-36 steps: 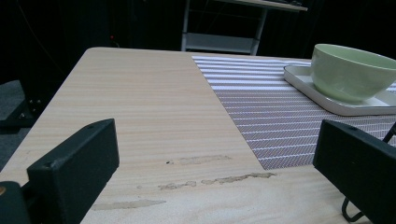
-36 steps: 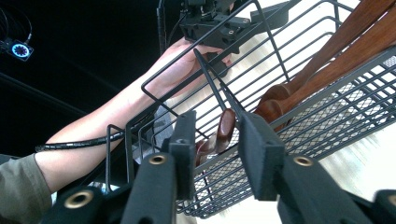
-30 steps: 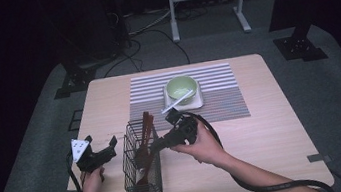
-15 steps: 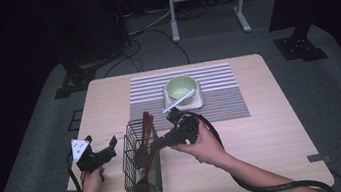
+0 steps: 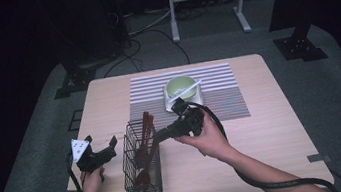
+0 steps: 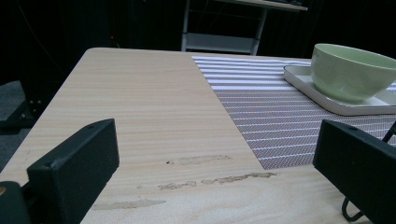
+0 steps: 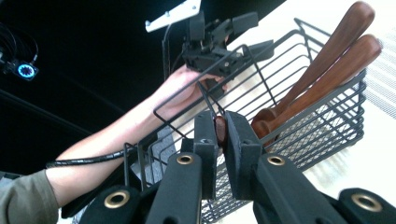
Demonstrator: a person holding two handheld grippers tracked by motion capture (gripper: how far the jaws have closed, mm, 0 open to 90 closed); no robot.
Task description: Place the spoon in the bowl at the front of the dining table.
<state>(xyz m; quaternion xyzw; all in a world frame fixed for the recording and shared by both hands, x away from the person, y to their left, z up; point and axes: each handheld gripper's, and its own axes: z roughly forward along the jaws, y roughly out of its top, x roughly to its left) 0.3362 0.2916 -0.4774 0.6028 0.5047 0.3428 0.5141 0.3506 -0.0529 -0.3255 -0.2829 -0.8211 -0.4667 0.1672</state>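
My right gripper (image 7: 220,135) pinches a wooden utensil (image 7: 219,130) inside the black wire basket (image 5: 141,165). My left gripper (image 5: 100,154) hovers beside it, jaws spread, empty. No legible writing anywhere.

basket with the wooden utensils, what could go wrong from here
The right gripper pinches a wooden handle over the basket; it could slip back in. The left gripper is open beside the basket, not bracing it, so a pull might tip or drag the basket. The other utensils lean close and may get snagged.
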